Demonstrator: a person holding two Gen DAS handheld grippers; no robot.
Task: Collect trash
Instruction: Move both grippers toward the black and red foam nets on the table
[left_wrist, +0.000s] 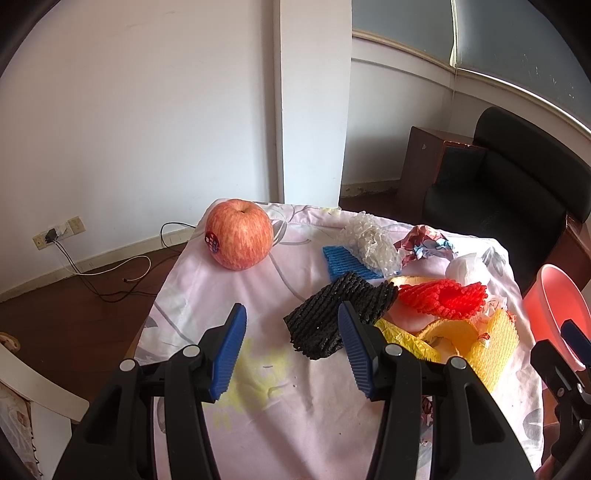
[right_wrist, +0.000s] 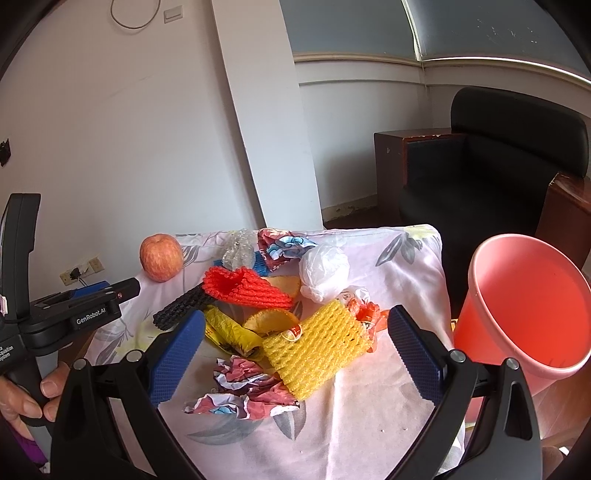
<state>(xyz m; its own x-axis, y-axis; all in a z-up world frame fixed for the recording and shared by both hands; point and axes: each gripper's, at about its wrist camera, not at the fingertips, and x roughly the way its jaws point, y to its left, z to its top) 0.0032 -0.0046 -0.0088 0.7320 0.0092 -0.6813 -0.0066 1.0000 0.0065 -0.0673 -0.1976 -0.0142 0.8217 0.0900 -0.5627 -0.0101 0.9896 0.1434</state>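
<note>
A heap of trash lies on a floral cloth-covered table (left_wrist: 295, 413): a black foam net (left_wrist: 336, 317), a red foam net (left_wrist: 443, 299), a yellow foam net (right_wrist: 317, 350), a blue foam net (left_wrist: 345, 263), a clear wrap (left_wrist: 373, 242), a white plastic ball (right_wrist: 324, 272), a yellow bag (right_wrist: 231, 334), peels and crumpled printed paper (right_wrist: 247, 387). My left gripper (left_wrist: 291, 347) is open, empty, just before the black net. My right gripper (right_wrist: 295, 354) is open, empty, spanning the yellow net and crumpled paper. A pink bin (right_wrist: 524, 310) stands at the table's right edge.
A red apple (left_wrist: 239, 233) sits at the table's far left corner. A black armchair (right_wrist: 495, 170) and a brown cabinet (left_wrist: 424, 166) stand behind the table. Cables (left_wrist: 110, 273) lie on the wooden floor at left. A white chair (left_wrist: 33, 376) is at left.
</note>
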